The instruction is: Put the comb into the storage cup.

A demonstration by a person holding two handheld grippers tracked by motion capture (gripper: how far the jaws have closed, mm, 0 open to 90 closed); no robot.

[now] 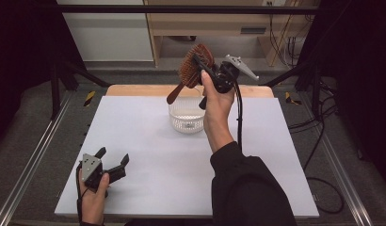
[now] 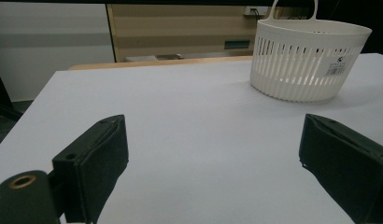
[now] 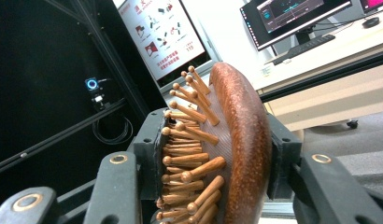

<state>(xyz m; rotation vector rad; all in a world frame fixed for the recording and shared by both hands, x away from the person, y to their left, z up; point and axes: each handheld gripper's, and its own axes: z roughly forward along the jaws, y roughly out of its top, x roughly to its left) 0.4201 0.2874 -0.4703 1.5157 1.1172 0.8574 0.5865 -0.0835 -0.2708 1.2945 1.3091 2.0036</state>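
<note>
Brown wood makes up the hairbrush [image 1: 193, 68], seen in the high view lifted well above the white table [image 1: 148, 141]: an oval paddle head with its handle slanting down toward the white basket [image 1: 186, 117] beneath it. The right gripper [image 1: 200, 66] is clenched across the head, the person's right hand [image 1: 217, 106] raised over the table's far half. Near the table's front left corner the left gripper [image 1: 112, 157] rests in the left hand [image 1: 93, 197], jaws spread with nothing between them.

In the left gripper view the two black jaws stand wide apart over bare table. The basket [image 2: 308, 63] stands ahead to the right, slotted all round, with a thin handle and a small barcode sticker too small to read.

In the right gripper view the hairbrush [image 3: 236, 144] is pinched edge-on between the jaws: a glossy, speckled reddish-brown back on one side, rows of round-tipped wooden pins on a ribbed cushion on the other. Behind hangs a poster [image 3: 161, 32] whose only legible mark is "119".
</note>
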